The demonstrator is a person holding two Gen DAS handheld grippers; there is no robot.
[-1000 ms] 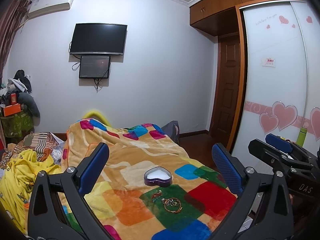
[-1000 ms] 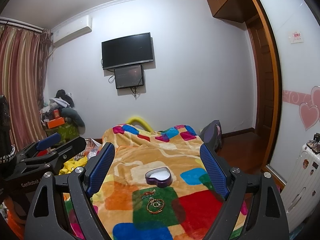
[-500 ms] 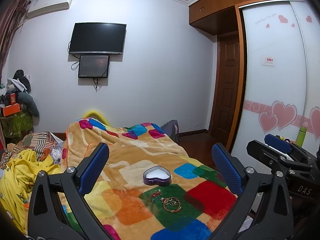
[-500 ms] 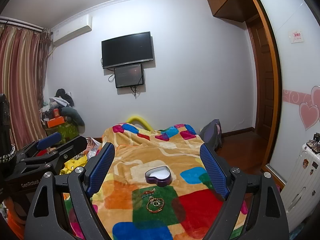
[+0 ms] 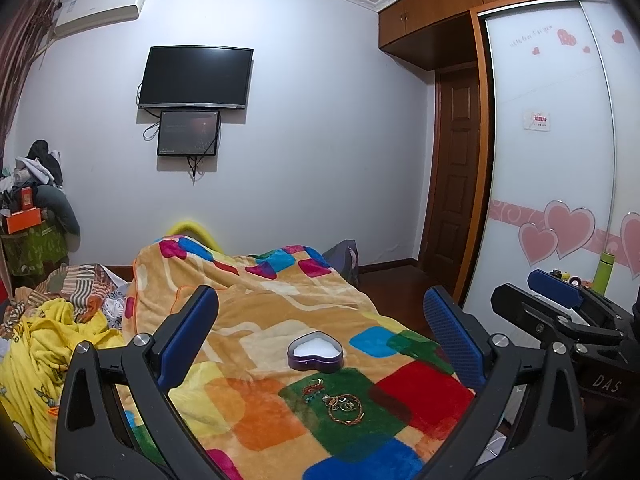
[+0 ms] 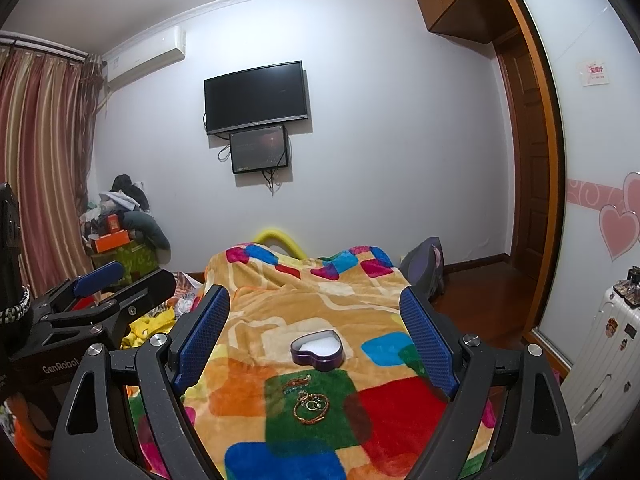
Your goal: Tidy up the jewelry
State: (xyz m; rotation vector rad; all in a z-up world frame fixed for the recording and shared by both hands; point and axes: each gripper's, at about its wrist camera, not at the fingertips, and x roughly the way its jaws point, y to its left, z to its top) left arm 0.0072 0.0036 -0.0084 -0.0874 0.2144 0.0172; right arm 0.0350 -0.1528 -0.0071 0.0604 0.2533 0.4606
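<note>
- Jewelry lies loose on the green patch of the patchwork blanket (image 5: 256,328): a gold bracelet (image 5: 346,410) coiled with small rings inside it, and just beyond it a smaller reddish-and-teal piece (image 5: 313,389) whose type is too small to tell.
- Heart-shaped purple box (image 5: 315,351), lid off and white lining showing, sits just behind the jewelry on the same blanket; nothing is inside it yet.
- Left gripper (image 5: 320,340) hangs above the bed with its blue pads spread wide, holding nothing; in its own view the box falls between the pads.
- Right gripper (image 6: 316,340) is likewise wide apart and empty, framing the box and bracelet (image 6: 311,409) from a slightly different angle, with the other tool visible at its left edge.
- Compared with a second ago, almost nothing has shifted: both views have drifted only a touch, the jaws hold the same spread, and the pieces lie where they did.
- That suggests the task is at its very start, the approach not yet committed.
- Likely next step: one gripper descends on the bracelet, which may snag in the plush pile or slip as a loose chain.
</note>
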